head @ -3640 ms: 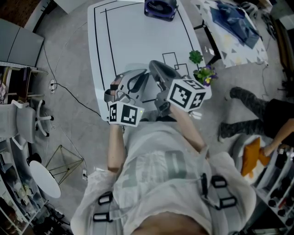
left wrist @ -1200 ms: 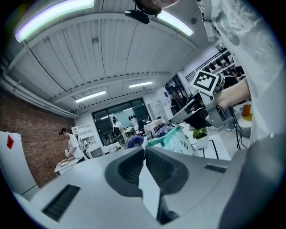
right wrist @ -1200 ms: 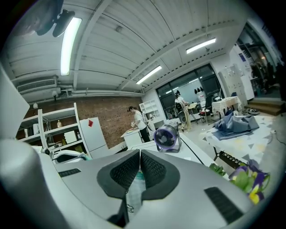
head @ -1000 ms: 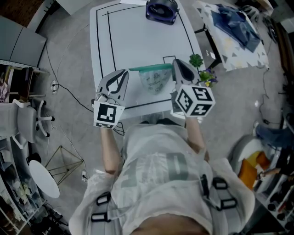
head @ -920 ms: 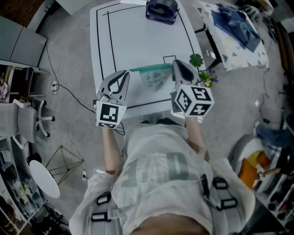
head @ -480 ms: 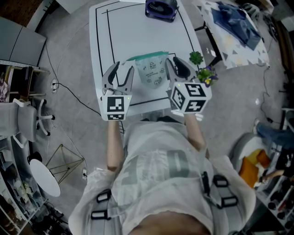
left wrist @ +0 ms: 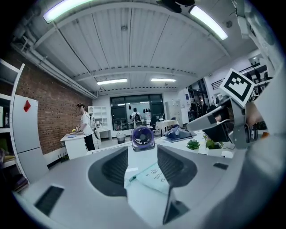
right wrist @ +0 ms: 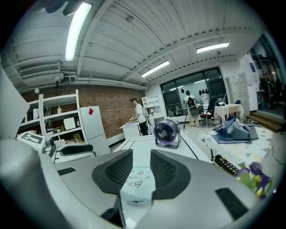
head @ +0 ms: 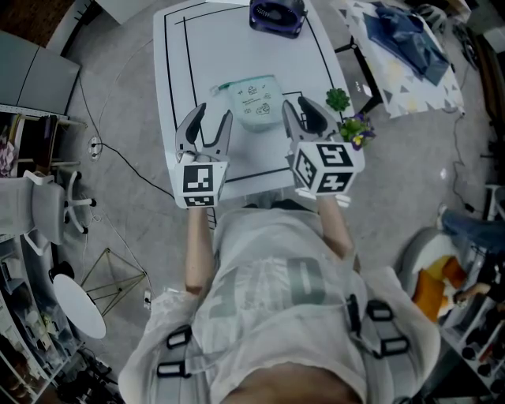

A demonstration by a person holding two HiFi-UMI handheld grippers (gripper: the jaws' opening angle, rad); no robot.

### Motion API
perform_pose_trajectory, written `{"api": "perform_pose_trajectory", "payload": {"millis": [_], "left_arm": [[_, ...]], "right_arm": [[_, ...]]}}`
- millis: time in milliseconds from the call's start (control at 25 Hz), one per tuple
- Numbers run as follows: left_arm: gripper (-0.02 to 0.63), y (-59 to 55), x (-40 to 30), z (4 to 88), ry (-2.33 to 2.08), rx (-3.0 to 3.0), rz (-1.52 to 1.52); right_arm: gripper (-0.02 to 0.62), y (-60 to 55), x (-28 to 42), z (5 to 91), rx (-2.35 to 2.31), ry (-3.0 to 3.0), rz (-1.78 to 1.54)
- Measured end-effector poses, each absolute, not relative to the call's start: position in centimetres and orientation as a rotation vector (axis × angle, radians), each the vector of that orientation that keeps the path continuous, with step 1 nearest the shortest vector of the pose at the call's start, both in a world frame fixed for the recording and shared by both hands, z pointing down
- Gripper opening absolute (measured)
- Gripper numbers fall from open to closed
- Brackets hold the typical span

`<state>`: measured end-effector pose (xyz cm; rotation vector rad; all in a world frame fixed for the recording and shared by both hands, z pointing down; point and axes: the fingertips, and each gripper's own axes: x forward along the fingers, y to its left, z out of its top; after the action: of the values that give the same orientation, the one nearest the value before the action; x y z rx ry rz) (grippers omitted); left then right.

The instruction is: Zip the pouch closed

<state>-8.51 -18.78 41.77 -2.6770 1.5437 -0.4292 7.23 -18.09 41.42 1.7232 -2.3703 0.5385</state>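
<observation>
A purple fan [head: 276, 14] stands at the far end of the white table [head: 197, 55]. Two small plants [head: 338, 99] sit by its right side.

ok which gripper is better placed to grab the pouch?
Right, probably. Both sets of jaws are opening, nothing held. The pale printed plastic pouch lies centred ahead of the right gripper; ahead of the left gripper it sits skewed sideways.

Person's wearing a pale short-sleeved tee [head: 268, 284] and black-buckled harness straps [head: 371, 314]. The left claw [head: 211, 125] and right claw [head: 300, 110] are rocking grey shells with black-and-white marker cubes [head: 200, 183], jaws opening with nothing between.
</observation>
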Motion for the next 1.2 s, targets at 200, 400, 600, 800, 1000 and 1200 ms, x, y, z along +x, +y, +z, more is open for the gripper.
{"api": "perform_pose_trajectory", "payload": {"millis": [200,400,600,800,1000,1200], "left_arm": [[0.185,-19.2,-9.1,40.4,1.628,-2.725,-0.306],[0.184,-18.9,-9.0,38.8,1.691,-2.719,-0.173],[0.024,-18.5,-9.1,35.3,1.747,-2.623,-0.052],[0.008,-18.1,-8.8,33.8,1.754,-2.543,-0.079],[0.007,-18.0,-8.4,34.4,1.750,-2.560,-0.120],[0.006,-18.0,-8.8,34.5,1.745,-2.562,-0.150]], "right_arm": [[0.097,-18.3,7.5,41.0,1.741,-2.366,0.503],[0.097,-18.4,7.5,40.0,1.758,-2.397,0.477],[0.095,-18.1,7.5,39.2,1.751,-2.416,0.365],[0.019,-17.6,7.4,38.4,1.783,-2.434,0.287],[0.009,-17.4,7.1,38.1,1.766,-2.422,0.222],[0.008,-17.3,6.7,38.4,1.759,-2.425,0.229]]}}
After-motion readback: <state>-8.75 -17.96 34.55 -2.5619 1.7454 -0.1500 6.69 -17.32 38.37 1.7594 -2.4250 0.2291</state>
